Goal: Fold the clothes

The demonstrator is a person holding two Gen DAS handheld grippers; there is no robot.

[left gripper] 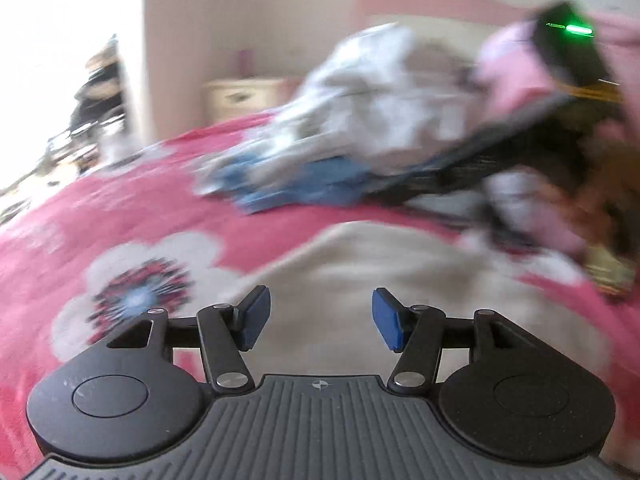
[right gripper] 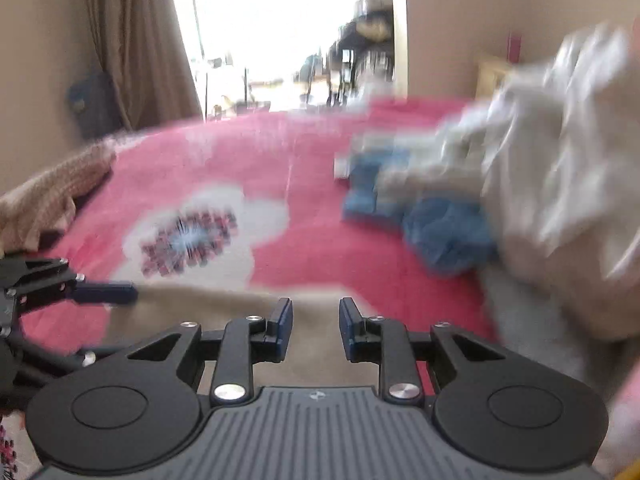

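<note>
The beige garment [left gripper: 360,264] lies flat on the pink bed [left gripper: 80,208], at twelve o'clock from both grippers. It looks soft, light and limp (best pinched at an edge or corner). Left gripper [left gripper: 320,320] and right gripper [right gripper: 316,328] tilt downward over it, jaws parted and empty.

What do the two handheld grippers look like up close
Both the left gripper and right gripper share one design: black linkage arms with silver pivot bolts, round black discs on each side, a ribbed grey base bearing a small crosshair mark, and fingers faced with blue pads.
</note>
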